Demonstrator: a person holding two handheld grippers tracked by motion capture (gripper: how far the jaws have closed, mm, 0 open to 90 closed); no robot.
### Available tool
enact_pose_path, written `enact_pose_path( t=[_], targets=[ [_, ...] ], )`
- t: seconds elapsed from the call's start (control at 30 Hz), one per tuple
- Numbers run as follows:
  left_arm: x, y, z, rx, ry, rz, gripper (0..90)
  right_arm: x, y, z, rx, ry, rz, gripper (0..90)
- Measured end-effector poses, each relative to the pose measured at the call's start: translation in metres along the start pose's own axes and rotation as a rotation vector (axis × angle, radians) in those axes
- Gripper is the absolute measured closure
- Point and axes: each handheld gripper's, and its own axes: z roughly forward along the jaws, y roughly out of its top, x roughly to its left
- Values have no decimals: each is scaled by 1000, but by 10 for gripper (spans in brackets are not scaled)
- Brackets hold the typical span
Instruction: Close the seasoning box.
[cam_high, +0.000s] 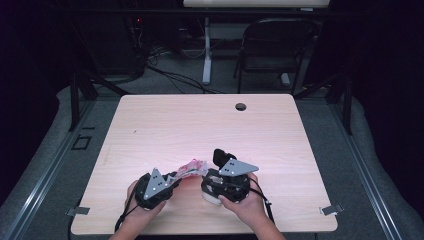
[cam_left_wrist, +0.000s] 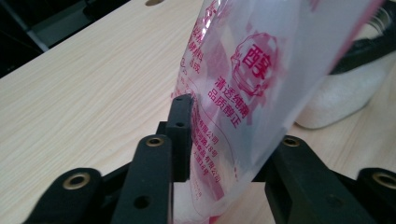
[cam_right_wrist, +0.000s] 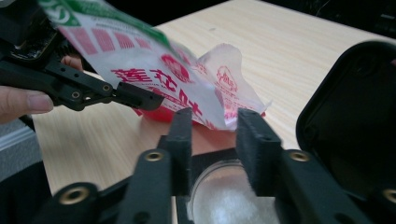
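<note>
**Bag tipped over an open jar at the counter's near edge**

We hold the printed plastic bag (cam_left_wrist: 243, 93) clamped in our left claw (cam_left_wrist: 229, 154), its jaws closed on the film, tilted with its open mouth towards a clear jar (cam_right_wrist: 224, 196) of white granules (sugar or salt, we cannot tell). Our right claw (cam_right_wrist: 217, 140) sits just above the jar's mouth, jaws apart with nothing between them. The jar's black lid (cam_right_wrist: 355, 121) stands hinged back. The risk we judge: the slack film could sag or slip in the grip, sending granules past the rim onto the counter (cam_high: 200, 125).
</note>
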Motion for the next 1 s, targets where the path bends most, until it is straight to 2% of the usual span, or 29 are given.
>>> enact_pose_path(
  t=[0.2, 0.3, 0.43, 0.63, 0.8, 1.0],
  targets=[
    [19, -6, -6, -26, 13, -118, 773, -3, 0, -1, -24, -3, 21, 569],
    [30, -9, -8, -36, 10, -186, 813, -3, 0, -1, -22, -6, 18, 561],
    [41, -13, -11, -52, -2, -255, 851, -3, -1, -2, -20, -10, 22, 556],
    [52, -16, -15, -74, 6, -305, 898, -4, -2, -3, -26, -19, 31, 554],
    [58, -17, -20, -68, 20, -316, 900, -5, -2, -4, -31, -23, 35, 551],
    [70, -20, -29, -73, 70, -350, 900, -6, -2, -5, -36, -27, 45, 531]
  ],
)
